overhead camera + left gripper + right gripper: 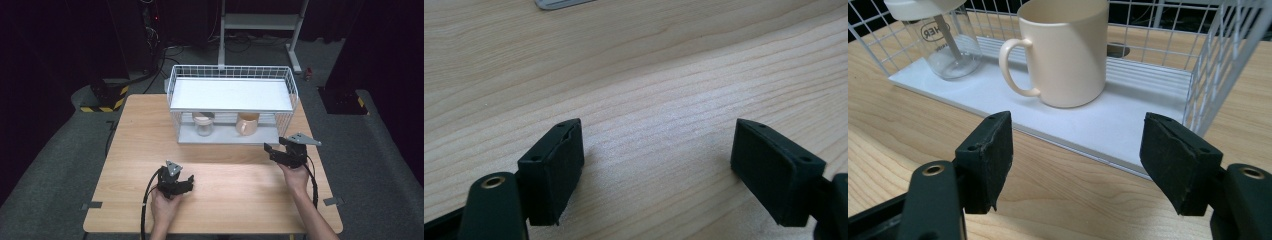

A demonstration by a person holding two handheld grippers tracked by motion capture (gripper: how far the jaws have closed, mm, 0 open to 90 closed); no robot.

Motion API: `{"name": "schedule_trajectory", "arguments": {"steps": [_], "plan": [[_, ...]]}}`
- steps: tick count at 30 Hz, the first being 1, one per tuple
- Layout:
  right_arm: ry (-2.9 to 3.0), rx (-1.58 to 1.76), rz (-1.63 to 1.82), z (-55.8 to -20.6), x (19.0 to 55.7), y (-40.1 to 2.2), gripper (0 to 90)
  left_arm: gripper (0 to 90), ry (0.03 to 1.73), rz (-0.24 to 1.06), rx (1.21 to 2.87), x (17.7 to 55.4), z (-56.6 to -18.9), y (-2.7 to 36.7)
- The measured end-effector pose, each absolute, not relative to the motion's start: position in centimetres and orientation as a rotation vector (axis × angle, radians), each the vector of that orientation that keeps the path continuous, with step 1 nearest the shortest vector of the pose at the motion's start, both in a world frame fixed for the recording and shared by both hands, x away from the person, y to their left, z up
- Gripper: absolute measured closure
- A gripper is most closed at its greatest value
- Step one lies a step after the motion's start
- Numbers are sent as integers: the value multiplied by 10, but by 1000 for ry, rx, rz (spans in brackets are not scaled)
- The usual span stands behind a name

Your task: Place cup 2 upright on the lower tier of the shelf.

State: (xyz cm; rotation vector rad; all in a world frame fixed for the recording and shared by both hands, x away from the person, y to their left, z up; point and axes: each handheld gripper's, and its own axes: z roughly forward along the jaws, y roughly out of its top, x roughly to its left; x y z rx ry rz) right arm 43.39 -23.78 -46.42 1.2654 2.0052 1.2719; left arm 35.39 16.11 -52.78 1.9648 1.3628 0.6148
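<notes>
Looks like things are only getting started: the right gripper (pixel 1075 160) is hovering released and empty in front of the cream mug (pixel 1064 50) sitting on the wire rack's (pixel 232 102) lower shelf, while the left gripper (pixel 656 165) is idling released over bare table (pixel 135 150).

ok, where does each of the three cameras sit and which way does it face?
High view: above the person's side, looking forward and down on the table and wire rack; both forearms, left gripper, right gripper.
Left gripper view: rides the left gripper, aimed down at bare tabletop; its two jaws apart.
Right gripper view: rides the right gripper, facing the rack's lower shelf; its jaws apart.
Shared: the high and right gripper views both show the mug and glass jar.
</notes>
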Motion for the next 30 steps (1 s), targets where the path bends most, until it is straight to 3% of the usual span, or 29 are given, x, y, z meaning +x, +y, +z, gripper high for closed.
{"name": "schedule_trajectory", "arguments": {"steps": [30], "plan": [[1979,1275,1312,-468,407,-261,297,217,1364,615,1963,354,-528,161]]}}
